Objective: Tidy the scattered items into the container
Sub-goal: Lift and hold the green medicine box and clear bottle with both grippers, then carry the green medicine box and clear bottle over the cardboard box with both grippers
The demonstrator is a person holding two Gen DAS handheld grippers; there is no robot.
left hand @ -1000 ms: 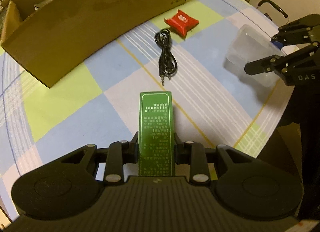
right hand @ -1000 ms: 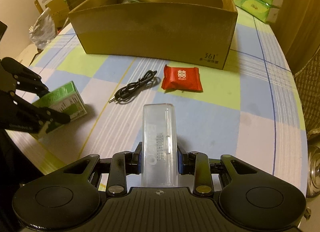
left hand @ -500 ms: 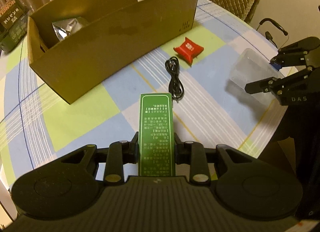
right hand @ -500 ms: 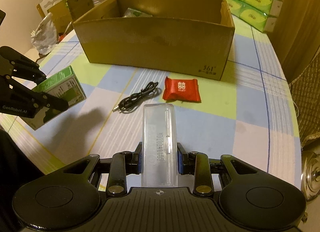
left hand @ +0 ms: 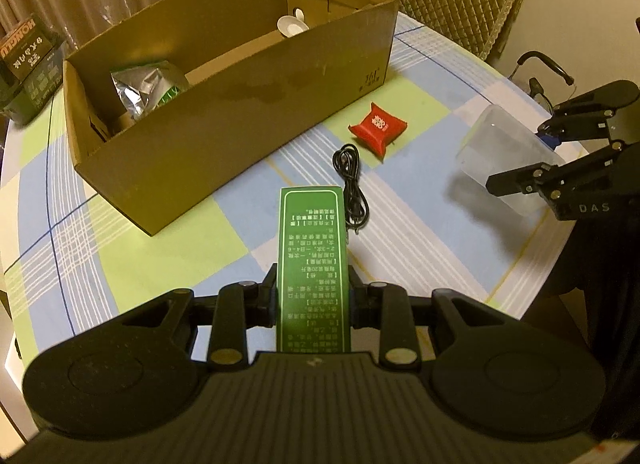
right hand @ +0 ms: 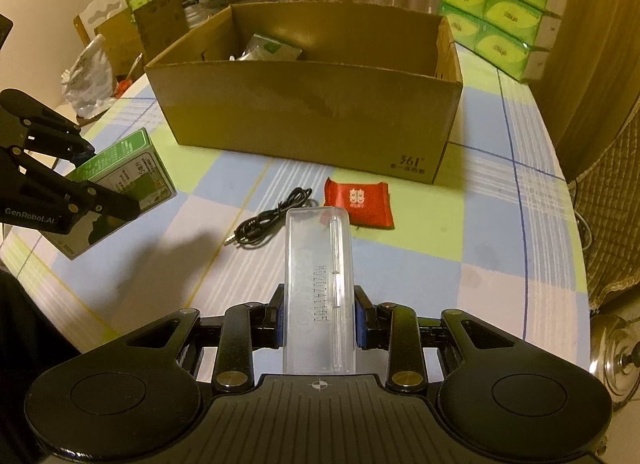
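Green box [left hand: 313,260] clamped in left gripper [left hand: 313,296], clear case [right hand: 319,296] clamped in right gripper [right hand: 319,316]; white spoon [left hand: 292,25] in cardboard box [left hand: 240,103] seen only from left wrist.

Counter [left hand: 420,232]: checked cloth in pale blue, light green and white, with thin stripes. Cardboard box [left hand: 224,119]: plain brown. Carton [left hand: 313,264]: green, white print. Case [right hand: 320,292]: clear. Packet [right hand: 358,203]: red. Cable [right hand: 268,219]: black.
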